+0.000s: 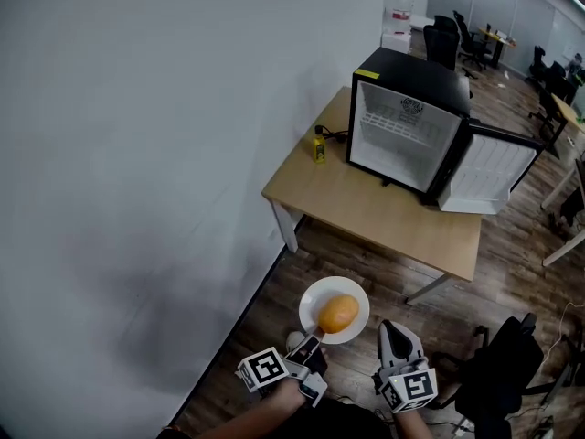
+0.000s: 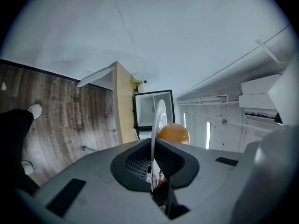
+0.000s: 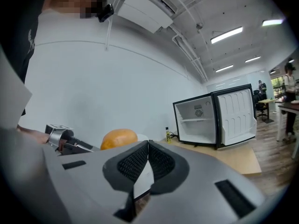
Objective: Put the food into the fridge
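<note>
- Orange-yellow fruit (image 1: 338, 314): sits on a white plate (image 1: 352, 290), roughly centred, a little toward the left gripper's side.
- Plate: held in the air above the wood floor (image 1: 274, 332), off the near edge of the table (image 1: 366, 210), well apart from it.
- Left gripper (image 1: 313, 339): clenched on the plate's near rim. The left gripper view shows the rim edge-on between the pads, with the fruit just beyond.
- Right gripper (image 1: 386, 326): just beside the plate's right rim, jaw tips pressed together. I cannot tell whether it touches the plate.
- Mini fridge (image 1: 407, 108): black shell, white interior with one shelf. It stands on the table toward the far right corner.
- Fridge door (image 1: 489, 176): swung fully open, overhanging the table's right edge.
- Small yellow bottle (image 1: 318, 147): upright at the table's wall-side edge, just left of the fridge.
- Black office chair (image 1: 498, 373): on the floor, right of the right gripper.
</note>
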{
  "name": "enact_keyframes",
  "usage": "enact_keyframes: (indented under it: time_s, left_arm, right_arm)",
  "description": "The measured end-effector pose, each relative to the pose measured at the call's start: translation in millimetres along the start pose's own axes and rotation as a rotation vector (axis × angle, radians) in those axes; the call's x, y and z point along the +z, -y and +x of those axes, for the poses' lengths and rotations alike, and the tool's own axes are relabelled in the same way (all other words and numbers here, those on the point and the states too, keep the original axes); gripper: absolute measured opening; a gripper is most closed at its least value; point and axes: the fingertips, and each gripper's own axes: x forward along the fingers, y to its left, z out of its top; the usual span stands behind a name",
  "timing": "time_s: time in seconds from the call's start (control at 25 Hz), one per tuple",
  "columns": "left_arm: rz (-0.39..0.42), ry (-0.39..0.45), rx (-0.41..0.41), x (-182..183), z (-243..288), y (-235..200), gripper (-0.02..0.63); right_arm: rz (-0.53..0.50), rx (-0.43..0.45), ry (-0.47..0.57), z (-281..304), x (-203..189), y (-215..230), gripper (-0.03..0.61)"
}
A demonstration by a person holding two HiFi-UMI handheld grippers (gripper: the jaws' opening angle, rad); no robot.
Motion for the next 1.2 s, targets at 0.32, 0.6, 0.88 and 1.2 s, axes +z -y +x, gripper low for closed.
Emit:
enact_keyframes:
  time_s: [0.32,0.6,0.88,1.2]
  left_arm:
    - [0.042,-0.13,0.0,84.1,54.0,3.8,0.025]
    - [0.055,-0.206,0.012,127.6,84.3,3.4,0.025]
    - [0.058,-0.252,0.003,155.6,103.3,5.5,0.025]
    - [0.059,-0.293,-0.011,168.2,141.5,7.5,0.025]
  right_arm:
    - [-0.039,-0.14,-0.014,86.9,19.0,23.2,0.06]
    - [-0.019,-0.254,-0.042,137.5,25.6,19.4,0.06]
    - [-0.012,-0.322,-0.033,171.4,33.8,20.9,0.06]
    - [-0.038,-0.347,-0.045,198.9,36.7,39.9,0.06]
